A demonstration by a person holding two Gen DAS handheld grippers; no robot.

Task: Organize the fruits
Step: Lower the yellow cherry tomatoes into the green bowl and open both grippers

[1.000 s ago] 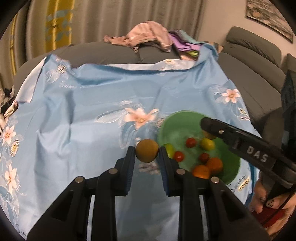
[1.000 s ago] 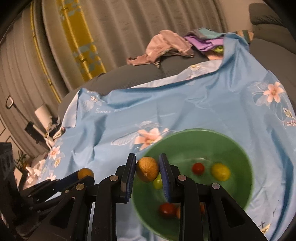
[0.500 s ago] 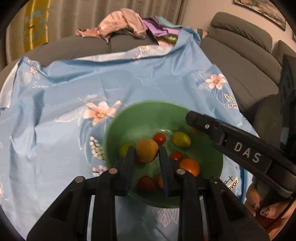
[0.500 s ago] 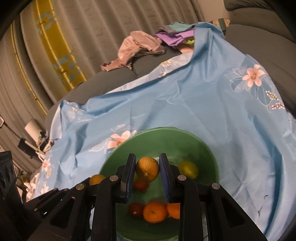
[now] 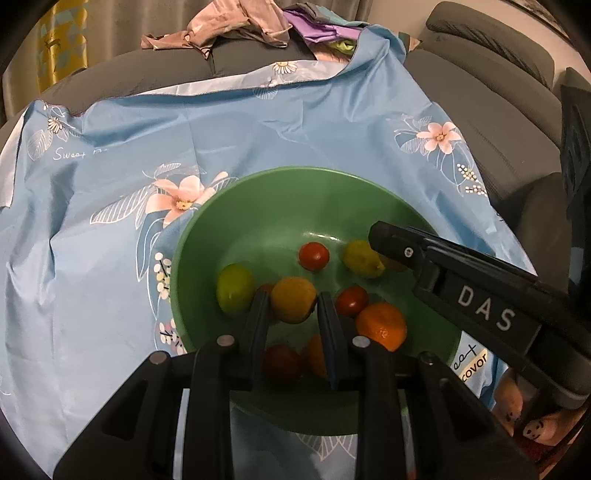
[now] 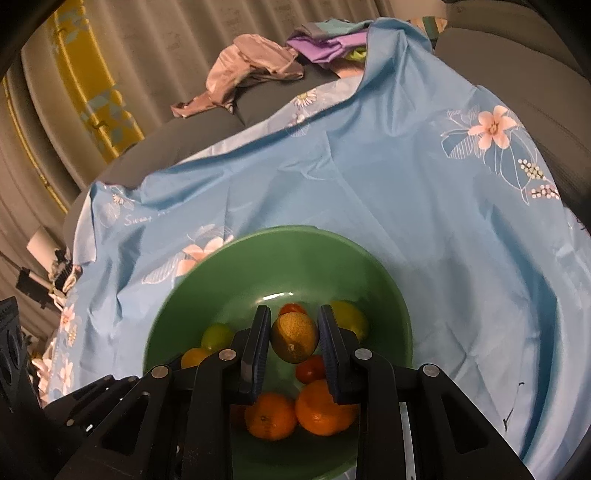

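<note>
A green bowl (image 5: 280,173) sits on a light blue flowered cloth (image 5: 110,229). It holds a lime (image 5: 233,291), a lemon (image 5: 360,258), tomatoes (image 5: 314,256) and oranges (image 5: 382,325). My left gripper (image 5: 291,300) is shut on a small yellow-orange fruit (image 5: 293,301), held just above the fruit in the bowl. My right gripper (image 6: 294,325) is shut on a yellow-brown round fruit (image 6: 294,338), also over the bowl (image 6: 295,230), above two oranges (image 6: 321,408). One of the right gripper's fingers (image 5: 461,291) reaches in from the right of the left wrist view.
The cloth covers a grey sofa (image 5: 491,96). A pile of clothes (image 5: 240,26) lies on its back edge, with curtains (image 6: 110,55) behind. A person's hand (image 5: 532,428) shows at the lower right. Bare cloth lies left of the bowl and beyond it.
Both grippers have moved forward and down with their fruit. The left one came from beside the bowl's left rim to over its middle. The bowl now looks larger and nearer in both views.
</note>
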